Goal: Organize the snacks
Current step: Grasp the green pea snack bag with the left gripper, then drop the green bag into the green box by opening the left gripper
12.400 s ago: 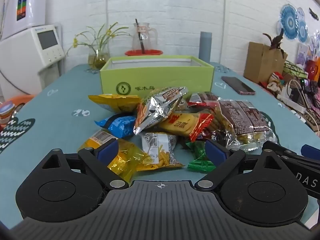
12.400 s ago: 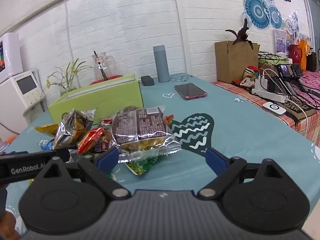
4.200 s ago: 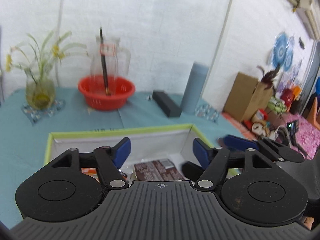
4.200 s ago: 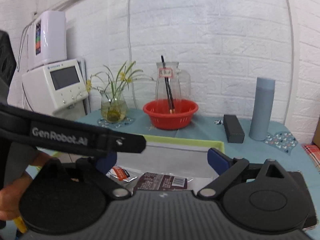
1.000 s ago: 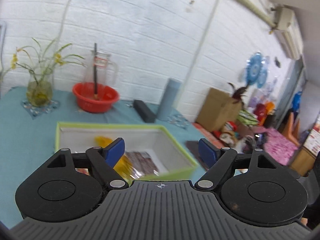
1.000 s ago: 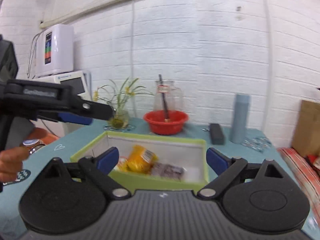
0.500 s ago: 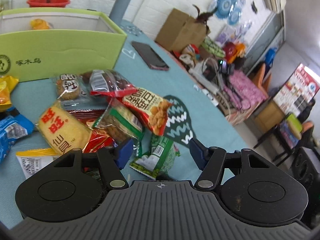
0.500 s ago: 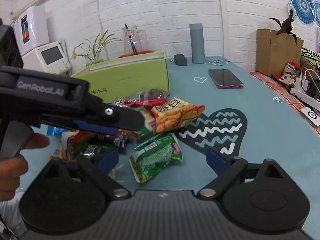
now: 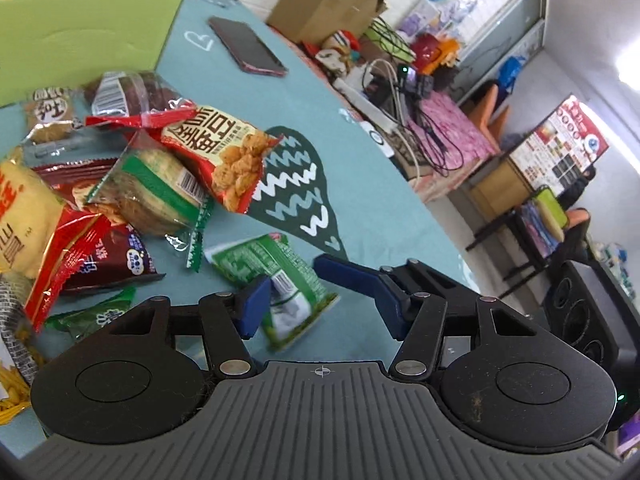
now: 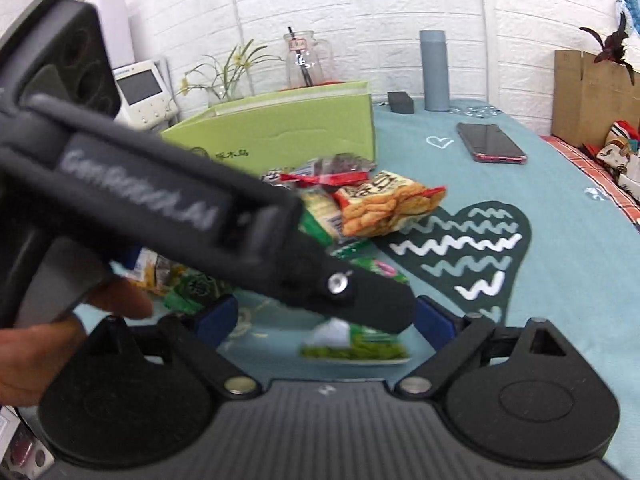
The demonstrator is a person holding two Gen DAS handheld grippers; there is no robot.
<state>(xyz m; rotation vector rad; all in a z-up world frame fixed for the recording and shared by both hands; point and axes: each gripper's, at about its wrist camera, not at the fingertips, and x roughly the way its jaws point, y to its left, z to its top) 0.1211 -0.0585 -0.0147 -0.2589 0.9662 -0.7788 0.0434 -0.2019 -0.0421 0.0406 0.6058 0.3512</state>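
Note:
A pile of snack packets (image 9: 132,184) lies on the teal tablecloth in front of the green box (image 9: 80,36). My left gripper (image 9: 320,304) is open, its jaws either side of a green packet (image 9: 276,276) lying flat on the cloth. In the right wrist view the left gripper's body crosses the frame over the same green packet (image 10: 356,344). My right gripper (image 10: 324,320) is open and empty, close behind that packet. An orange nut packet (image 9: 224,152) lies just beyond; it also shows in the right wrist view (image 10: 384,204).
A phone (image 9: 248,46) lies on the cloth to the right of the box. A cardboard box (image 9: 324,4) and cables stand past the table's right edge. A grey bottle (image 10: 434,70), a jug and a vase stand behind the green box (image 10: 280,128).
Both grippers have come down from over the box to the pile. The left gripper has closed in on the green packet, which now lies between its open jaws.

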